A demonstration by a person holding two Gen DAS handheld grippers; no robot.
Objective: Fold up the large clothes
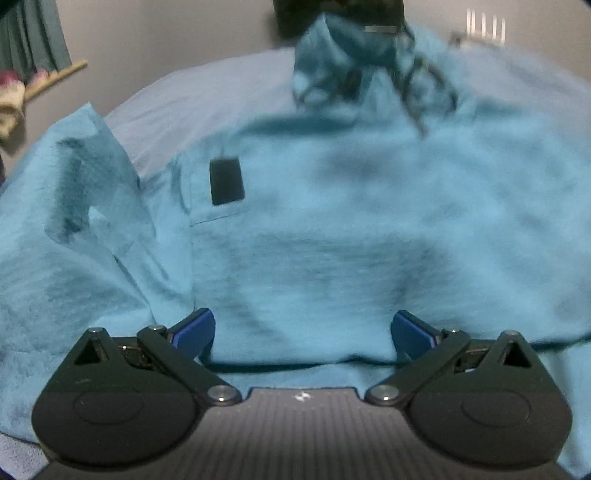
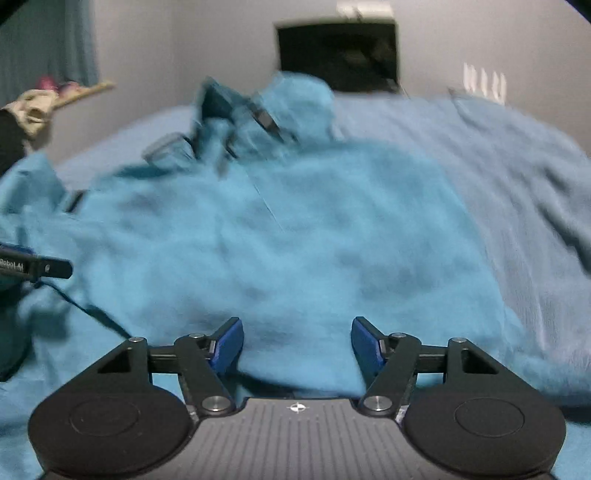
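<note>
A large turquoise fleece top (image 1: 332, 221) lies spread on a bed, with a black label (image 1: 226, 181) on its chest and a patterned hood with dark drawstrings (image 1: 332, 62) bunched at the far end. My left gripper (image 1: 303, 334) is open, its blue pads (image 1: 194, 332) wide apart over the near hem. In the right wrist view the same fleece top (image 2: 295, 240) fills the middle. My right gripper (image 2: 297, 343) is open too, and a fold of the near edge lies between its pads (image 2: 229, 343) without being pinched. The left gripper's black body (image 2: 37, 267) shows at the left edge.
A pale blue bedsheet (image 2: 517, 203) lies bare to the right of the garment and behind it (image 1: 207, 96). On the grey wall hangs a dark screen (image 2: 338, 55). A curtain (image 1: 33, 33), a wooden rod (image 1: 55, 77) and some bundled cloth (image 2: 33, 107) are at the far left.
</note>
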